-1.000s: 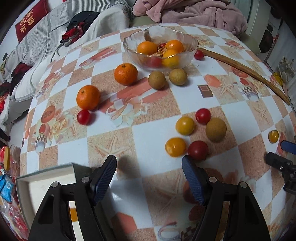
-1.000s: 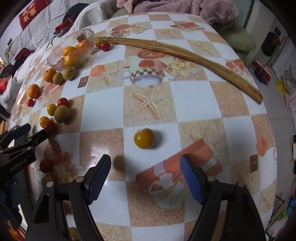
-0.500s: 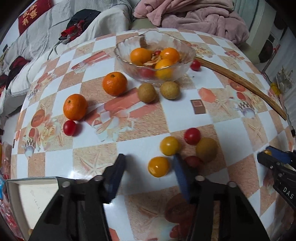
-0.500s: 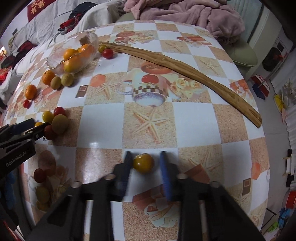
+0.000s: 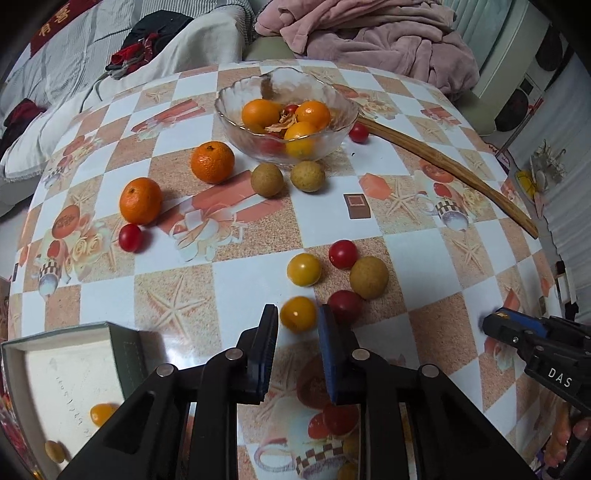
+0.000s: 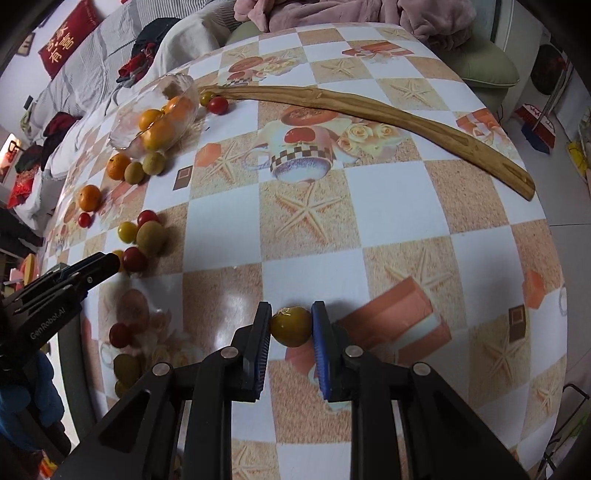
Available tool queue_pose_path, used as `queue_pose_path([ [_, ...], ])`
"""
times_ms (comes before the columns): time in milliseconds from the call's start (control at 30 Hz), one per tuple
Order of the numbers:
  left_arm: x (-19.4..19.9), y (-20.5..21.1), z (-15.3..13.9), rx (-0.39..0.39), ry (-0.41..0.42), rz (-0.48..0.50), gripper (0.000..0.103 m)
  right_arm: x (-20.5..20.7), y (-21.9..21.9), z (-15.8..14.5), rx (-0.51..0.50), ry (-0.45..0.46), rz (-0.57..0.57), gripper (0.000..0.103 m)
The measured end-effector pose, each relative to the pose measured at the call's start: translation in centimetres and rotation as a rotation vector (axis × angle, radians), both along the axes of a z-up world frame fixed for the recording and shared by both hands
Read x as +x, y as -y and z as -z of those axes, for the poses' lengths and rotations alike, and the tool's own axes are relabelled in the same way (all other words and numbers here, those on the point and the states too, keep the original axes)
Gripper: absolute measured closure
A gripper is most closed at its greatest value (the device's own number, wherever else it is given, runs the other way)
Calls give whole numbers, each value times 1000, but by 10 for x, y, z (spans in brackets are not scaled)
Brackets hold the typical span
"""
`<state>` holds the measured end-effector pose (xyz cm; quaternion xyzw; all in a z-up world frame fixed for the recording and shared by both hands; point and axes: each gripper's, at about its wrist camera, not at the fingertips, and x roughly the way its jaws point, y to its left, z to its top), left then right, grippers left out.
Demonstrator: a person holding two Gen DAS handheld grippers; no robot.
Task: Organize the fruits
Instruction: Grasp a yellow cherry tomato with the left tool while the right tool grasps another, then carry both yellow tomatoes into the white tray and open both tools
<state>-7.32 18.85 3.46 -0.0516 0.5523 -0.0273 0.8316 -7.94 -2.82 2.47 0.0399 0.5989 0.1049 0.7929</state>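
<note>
My left gripper (image 5: 297, 318) is shut on a yellow cherry tomato (image 5: 297, 314) on the table; a red tomato (image 5: 345, 305), a second yellow tomato (image 5: 304, 269) and a brown longan (image 5: 368, 277) lie just beyond it. My right gripper (image 6: 291, 325) is shut on another yellow cherry tomato (image 6: 291, 325) near the table's front edge. A glass bowl (image 5: 236, 122) with oranges stands at the back. Two mandarins (image 5: 212, 161) and two longans (image 5: 267, 179) lie in front of it.
A white box (image 5: 55, 373) with small fruits inside sits at the left gripper's near left. A long curved wooden stick (image 6: 369, 112) lies across the far right of the table. A sofa with clothes and a pink blanket (image 5: 369, 33) lies behind.
Both grippers went from wide open to closed around their yellow tomatoes, having moved forward over them.
</note>
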Motion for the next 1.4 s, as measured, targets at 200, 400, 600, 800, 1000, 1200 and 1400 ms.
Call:
queue_pose_path([
  [200, -12, -12, -8, -9, 3, -23, 79, -6, -10, -7, 9, 3, -15, 79],
  [400, -12, -14, -2, 23, 4, -25, 78, -12, -21, -11, 10, 2, -28, 79],
  [600, -4, -9, 18, 79, -16, 15, 78, -16, -23, -17, 14, 13, -31, 79],
  [800, 4, -4, 17, 94, 40, 28, 43, -19, -14, -17, 22, 6, -5, 79],
  [1000, 15, -1, 22, 105, 38, 31, 46, -20, -7, -17, 25, 2, 9, 79],
  [1200, 13, 6, 19, 84, 31, 56, 80, -18, -6, -19, 38, 2, 14, 79],
  [1400, 5, -4, 4, 3, 31, 18, 80, -20, -11, -24, 52, 7, 2, 79],
])
